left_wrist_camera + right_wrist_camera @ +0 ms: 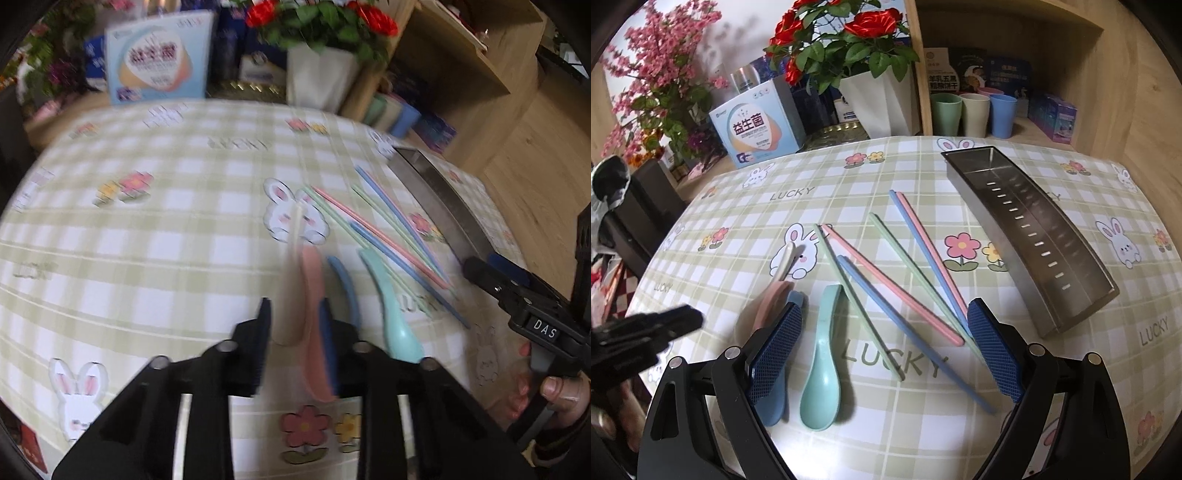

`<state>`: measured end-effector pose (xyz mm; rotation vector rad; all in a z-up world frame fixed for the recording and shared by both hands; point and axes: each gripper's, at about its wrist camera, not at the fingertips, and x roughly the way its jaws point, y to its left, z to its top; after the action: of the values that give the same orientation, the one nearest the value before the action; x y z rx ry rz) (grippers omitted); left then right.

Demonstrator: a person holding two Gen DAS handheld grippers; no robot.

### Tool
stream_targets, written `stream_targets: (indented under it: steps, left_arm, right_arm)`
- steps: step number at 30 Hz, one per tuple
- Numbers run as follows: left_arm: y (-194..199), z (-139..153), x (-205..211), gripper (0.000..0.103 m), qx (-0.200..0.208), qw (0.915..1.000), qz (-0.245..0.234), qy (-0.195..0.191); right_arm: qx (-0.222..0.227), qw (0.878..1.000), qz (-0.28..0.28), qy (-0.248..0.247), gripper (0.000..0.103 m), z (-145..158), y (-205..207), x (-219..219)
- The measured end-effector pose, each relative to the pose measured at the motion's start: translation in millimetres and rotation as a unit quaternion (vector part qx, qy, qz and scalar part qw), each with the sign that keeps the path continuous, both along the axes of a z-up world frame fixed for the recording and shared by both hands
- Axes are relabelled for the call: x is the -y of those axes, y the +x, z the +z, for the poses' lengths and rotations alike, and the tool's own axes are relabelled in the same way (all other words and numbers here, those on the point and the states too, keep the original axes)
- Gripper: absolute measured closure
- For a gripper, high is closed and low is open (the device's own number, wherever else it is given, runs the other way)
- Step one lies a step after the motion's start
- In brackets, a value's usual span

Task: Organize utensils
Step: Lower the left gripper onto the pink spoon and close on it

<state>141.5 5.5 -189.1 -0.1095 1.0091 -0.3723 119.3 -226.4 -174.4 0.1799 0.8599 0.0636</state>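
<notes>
Several pastel chopsticks (886, 280) lie scattered on the checked tablecloth, also in the left wrist view (391, 236). A teal spoon (822, 369) (391, 314), a blue spoon (775, 398) (345, 284), a pink spoon (772, 299) (314, 332) and a beige spoon (785, 262) (291, 299) lie left of them. My left gripper (295, 336) has narrowed around the beige and pink spoons; blur hides any contact. It shows at the left of the right view (672, 321). My right gripper (886, 358) is open and empty above the chopsticks.
A long steel slotted tray (1082, 295) (443, 199) lies empty on the right. Behind the table stand a white flower pot (875, 103), a probiotic box (757, 125) and three cups (975, 114) on a wooden shelf.
</notes>
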Motion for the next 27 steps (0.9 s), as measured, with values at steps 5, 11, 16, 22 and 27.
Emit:
stream_targets:
  steps: [5, 11, 16, 22, 27]
  left_arm:
    - [13, -11, 14, 0.083, -0.028, 0.9994, -0.016, -0.007]
    - [26, -13, 13, 0.083, -0.062, 0.9975, -0.023, -0.022]
    - [27, -18, 23, 0.083, -0.076, 0.9950, -0.050, -0.042]
    - [40, -32, 28, 0.083, -0.096, 0.9941, -0.038, -0.032]
    - [46, -38, 29, 0.083, -0.104, 0.9935, -0.037, -0.027]
  right_arm:
    - [-0.004, 1.000, 0.012, 0.003, 0.015, 1, 7, -2]
    - [-0.019, 1.000, 0.015, 0.012, 0.015, -3, 14, 2]
    - [-0.035, 0.999, 0.021, 0.020, 0.015, -7, 19, 2]
    - [-0.046, 0.998, 0.032, 0.018, 0.027, -7, 23, -1]
    - [-0.052, 0.998, 0.028, 0.020, 0.026, -8, 25, 2]
